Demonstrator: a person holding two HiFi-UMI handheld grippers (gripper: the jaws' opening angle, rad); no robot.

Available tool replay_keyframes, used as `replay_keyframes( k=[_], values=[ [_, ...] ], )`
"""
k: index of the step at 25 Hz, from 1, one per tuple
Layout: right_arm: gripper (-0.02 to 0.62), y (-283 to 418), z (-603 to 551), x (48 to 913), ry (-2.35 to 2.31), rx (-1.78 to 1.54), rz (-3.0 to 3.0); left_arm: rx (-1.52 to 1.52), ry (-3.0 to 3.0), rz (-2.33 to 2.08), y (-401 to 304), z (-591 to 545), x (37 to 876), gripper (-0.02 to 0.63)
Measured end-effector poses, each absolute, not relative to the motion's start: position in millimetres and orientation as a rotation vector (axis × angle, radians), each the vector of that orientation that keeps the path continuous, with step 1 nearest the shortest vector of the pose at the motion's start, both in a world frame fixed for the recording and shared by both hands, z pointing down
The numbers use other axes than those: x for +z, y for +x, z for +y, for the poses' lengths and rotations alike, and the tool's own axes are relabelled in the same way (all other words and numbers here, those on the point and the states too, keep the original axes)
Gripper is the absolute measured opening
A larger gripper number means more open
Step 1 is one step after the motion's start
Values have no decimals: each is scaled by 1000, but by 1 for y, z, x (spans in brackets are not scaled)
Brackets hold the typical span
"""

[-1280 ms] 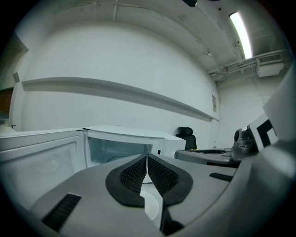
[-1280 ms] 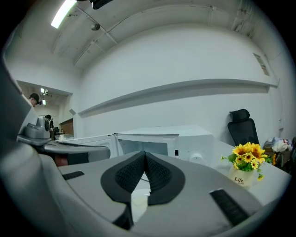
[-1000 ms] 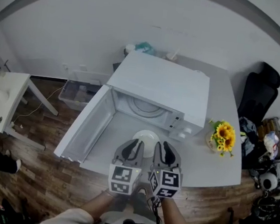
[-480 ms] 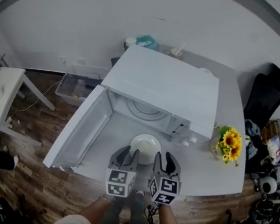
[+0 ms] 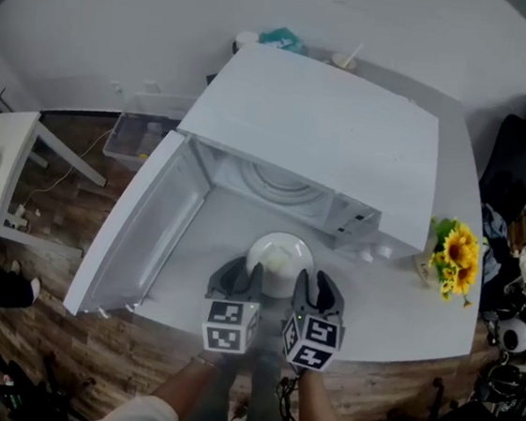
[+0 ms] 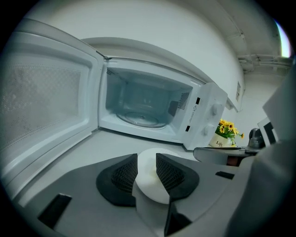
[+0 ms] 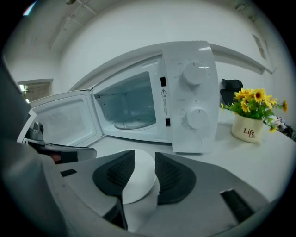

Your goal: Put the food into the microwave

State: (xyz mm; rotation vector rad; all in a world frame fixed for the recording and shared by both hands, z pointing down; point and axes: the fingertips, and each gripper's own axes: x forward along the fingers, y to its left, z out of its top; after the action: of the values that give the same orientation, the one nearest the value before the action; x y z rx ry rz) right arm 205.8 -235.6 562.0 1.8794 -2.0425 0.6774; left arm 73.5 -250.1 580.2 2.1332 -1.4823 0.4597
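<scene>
Left claw [image 5: 244, 275] and right claw [image 5: 314, 285] (both just opened, empty) near plate [image 5: 281, 253].

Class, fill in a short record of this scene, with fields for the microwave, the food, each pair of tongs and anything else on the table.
microwave: on the white table, door swung wide open, glass turntable bare
plate of food: on the table in front of the open cavity, not yet inside
left tongs: just opened, gripping nothing; the plate shows in the gap
right tongs: just opened, gripping nothing; the plate shows in the gap
sunflower pot: right of the microwave
</scene>
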Motion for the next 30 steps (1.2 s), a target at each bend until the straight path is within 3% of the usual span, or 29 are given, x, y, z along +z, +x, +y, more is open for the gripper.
replay_keyframes(
  k=[26, 30],
  values=[
    [161, 208, -249, 621, 1807, 813, -1865, 599, 1923, -1388, 68, -263, 637, 120],
    [117, 210, -249, 622, 1813, 796, -1841, 600, 1931, -1354, 72, -263, 637, 118]
  ],
)
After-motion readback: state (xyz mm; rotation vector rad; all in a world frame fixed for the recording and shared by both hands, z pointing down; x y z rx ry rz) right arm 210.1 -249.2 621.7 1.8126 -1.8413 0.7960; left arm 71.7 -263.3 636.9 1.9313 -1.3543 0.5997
